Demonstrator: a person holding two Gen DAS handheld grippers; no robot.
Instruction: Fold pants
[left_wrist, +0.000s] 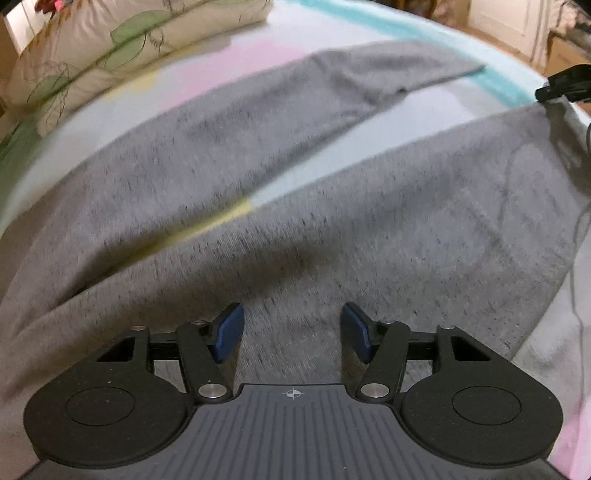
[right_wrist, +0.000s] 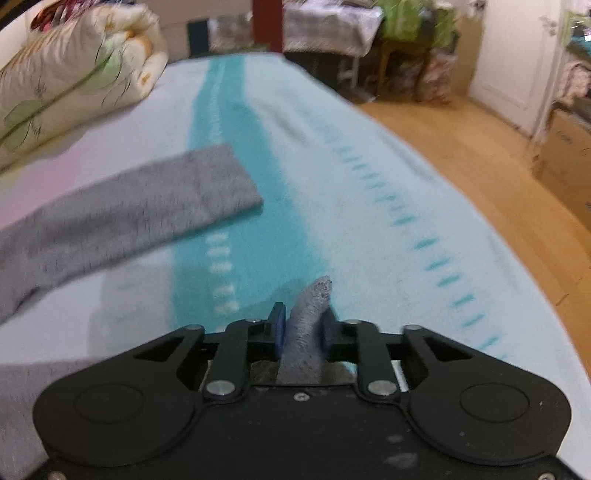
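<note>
Grey pants lie spread on a striped bed sheet, the two legs reaching away from me in a V. My left gripper is open and hovers over the waist end, nothing between its blue pads. My right gripper is shut on the cuff of one pant leg, which bunches up between the pads. It also shows at the right edge of the left wrist view, at the end of the near leg. The other pant leg lies flat to the left.
A folded floral quilt sits at the bed's far left and shows in the right wrist view too. The bed's right edge drops to a wooden floor. Cardboard boxes and furniture stand beyond.
</note>
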